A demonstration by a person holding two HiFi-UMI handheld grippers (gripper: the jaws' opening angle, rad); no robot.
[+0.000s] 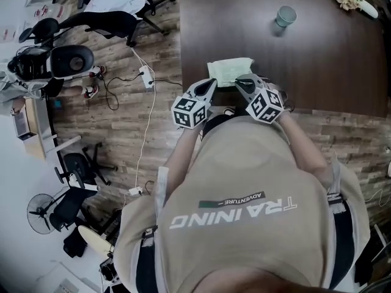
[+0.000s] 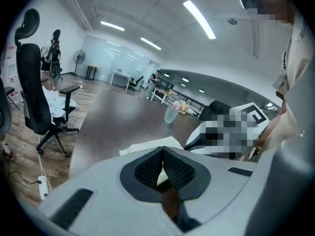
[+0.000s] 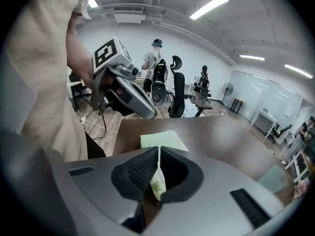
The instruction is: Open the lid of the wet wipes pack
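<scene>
Pale-green wet wipes pack (image 1: pixel 229 72) lay near the close edge of the dark table (image 1: pixel 317 47), long axis running left to right.

Head view: left gripper (image 1: pixel 212 84) sat at the pack's near-left corner and right gripper (image 1: pixel 242 83) over its near-right edge, seemingly the closer.

Left gripper view: jaws pressed together, empty, pack just beyond.

Right gripper view: jaws clenched, nothing evidently grasped, pack ahead and below. Lid not discernible.
</scene>
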